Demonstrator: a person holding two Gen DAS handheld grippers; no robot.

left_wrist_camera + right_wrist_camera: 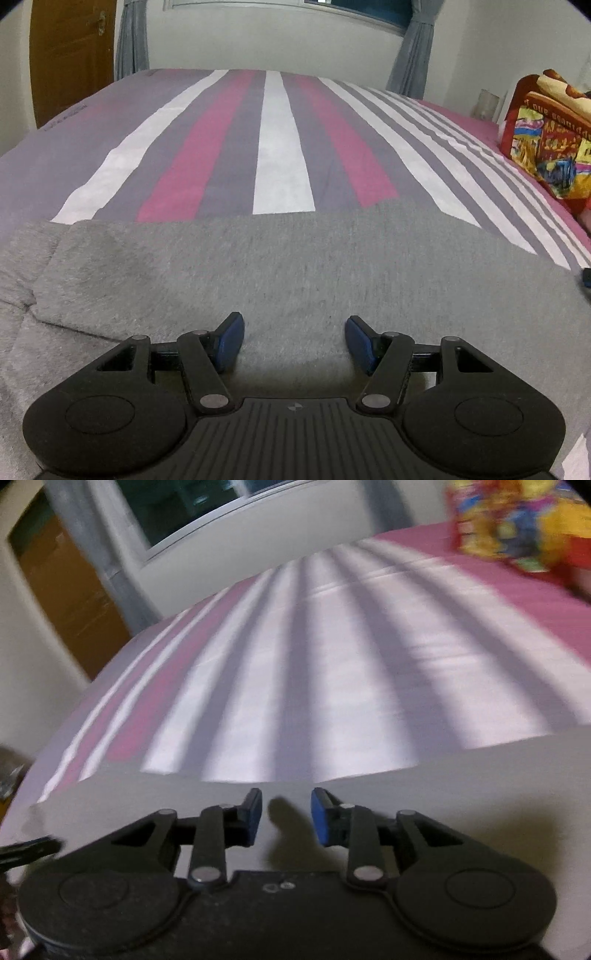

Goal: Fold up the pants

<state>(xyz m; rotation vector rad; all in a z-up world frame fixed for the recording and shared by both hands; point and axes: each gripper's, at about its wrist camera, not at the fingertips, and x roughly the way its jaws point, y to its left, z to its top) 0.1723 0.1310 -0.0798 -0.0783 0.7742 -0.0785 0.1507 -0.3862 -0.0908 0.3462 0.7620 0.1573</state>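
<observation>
Left wrist view looks down along the left gripper, whose blue pads stand spread well apart with nothing between them. Beneath and ahead of it lie the grey pants, flat on the bed and filling the near part of the picture from side to side. Toward the left a folded layer of the pants makes a slanted edge over the cloth under it. The far edge of the pants runs straight across the bed's striped cover, which shows grey, pink and white bands running away toward the wall. A bright patterned bag in red and yellow sits on the bed at the right, well apart from the pants. A brown door and grey curtains stand by the far wall.

Right wrist view is blurred. The right gripper hangs over the pants too, its jaws set at a narrower gap, pinching nothing; its shadow falls on the cloth between the pads. The striped bed stretches beyond, with the patterned bag at the upper right.
</observation>
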